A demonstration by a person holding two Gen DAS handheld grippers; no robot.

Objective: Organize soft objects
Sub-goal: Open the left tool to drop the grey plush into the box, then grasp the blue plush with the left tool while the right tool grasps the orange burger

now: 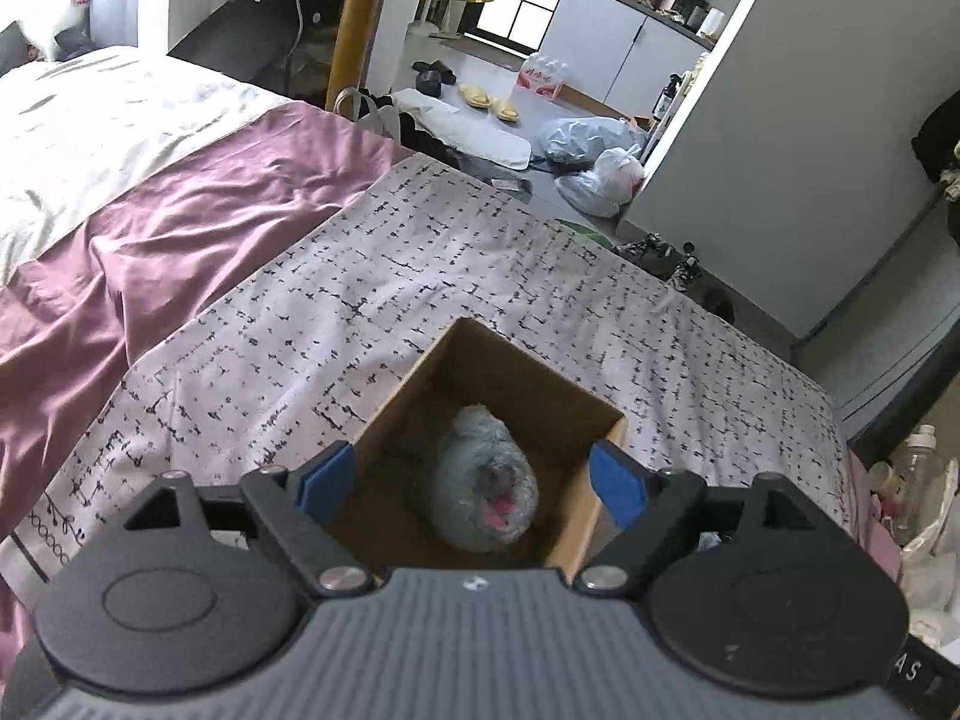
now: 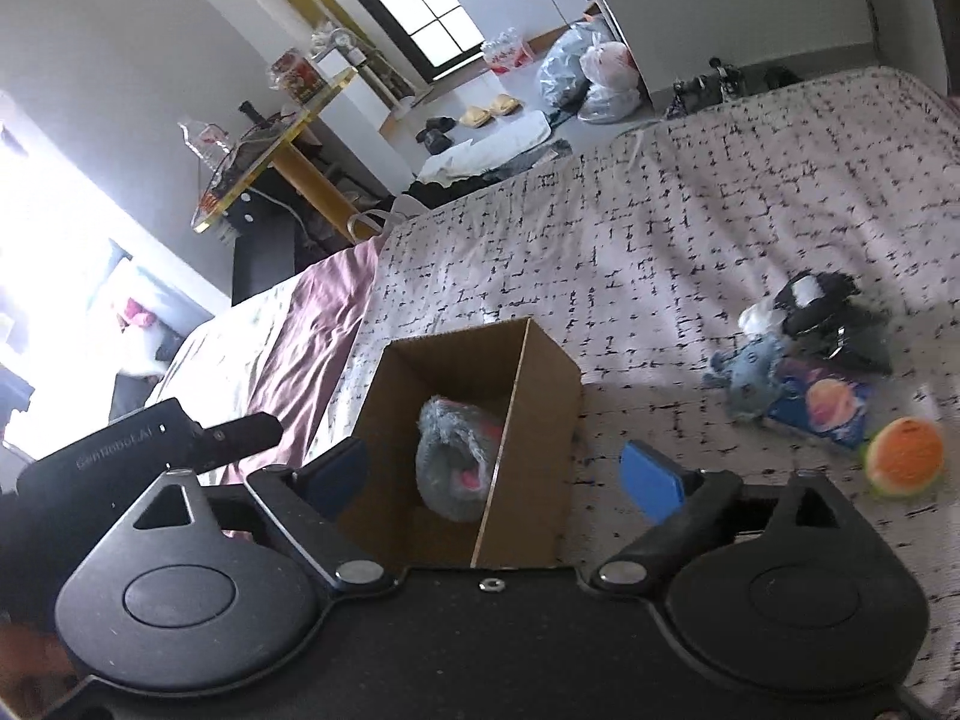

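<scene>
**Q:** Cardboard, is that what the soft things go into?

**A:** Yes. A plain brown box (image 1: pixel 498 384), open at the top with thin stiff walls, stands on the bed (image 1: pixel 420 252). Inside lies one grey plush (image 1: pixel 486 480), rounded and shaggy, with a pink patch showing. It looks dropped in loose and slumped against the floor of the box.

**Q:** Where are the grippers?

**A:** Both hover over the near edge of the box and look down into it. The left gripper (image 1: pixel 480 480) is spread wide and empty, its blue pads (image 1: pixel 327 480) flanking the box mouth. The right gripper (image 2: pixel 498 474) is also wide and empty, one pad over the box and the other over the sheet to its right. My guess is that one toy is stowed and the hands are free for the next.

**Q:** What is left to collect?

**A:** In the right view, well to the right of the box, a small pile sits on the bed: a pale blue plush (image 2: pixel 747 375), a black and white plush (image 2: pixel 810 300), a flat printed packet (image 2: pixel 825 405), and a fuzzy orange ball (image 2: pixel 906 456) with a green rim.

**Q:** And the bedding?

**A:** Creased pale cloth with black dashes, and smooth mauve sheet (image 1: pixel 150 228) to the left.
</scene>
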